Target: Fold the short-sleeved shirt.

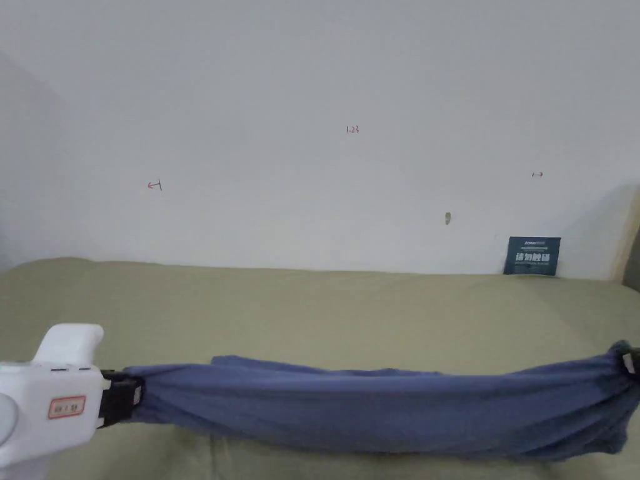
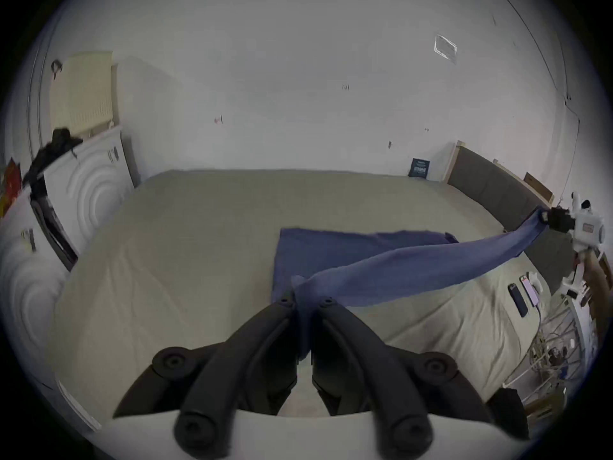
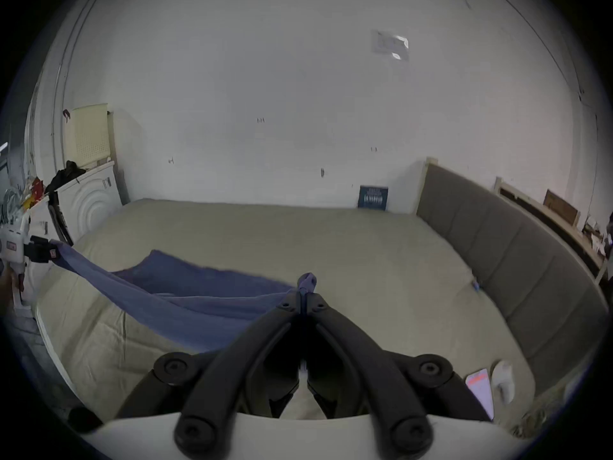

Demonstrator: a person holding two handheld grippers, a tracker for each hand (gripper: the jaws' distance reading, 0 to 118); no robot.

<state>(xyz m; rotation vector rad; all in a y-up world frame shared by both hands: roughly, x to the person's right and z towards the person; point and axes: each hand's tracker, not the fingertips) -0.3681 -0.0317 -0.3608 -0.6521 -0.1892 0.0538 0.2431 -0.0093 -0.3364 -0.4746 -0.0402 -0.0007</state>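
A blue short-sleeved shirt point(image 1: 375, 406) hangs stretched in a sagging band between both grippers above the olive bed cover point(image 1: 312, 306). My left gripper point(image 1: 134, 395) is shut on the shirt's left end; in the left gripper view its jaws point(image 2: 306, 299) pinch bunched blue cloth. My right gripper point(image 1: 630, 362) holds the right end at the frame edge; in the right gripper view its jaws point(image 3: 303, 299) are closed on a tuft of shirt point(image 3: 199, 298). Part of the shirt point(image 2: 348, 251) still rests flat on the bed behind the lifted band.
The white wall point(image 1: 312, 125) rises behind the bed, with a dark blue card point(image 1: 532, 255) leaning on it. A grey padded headboard point(image 3: 514, 251) lines the right side. Phones point(image 2: 524, 293) lie near the bed's right front. White furniture point(image 2: 83, 195) stands at left.
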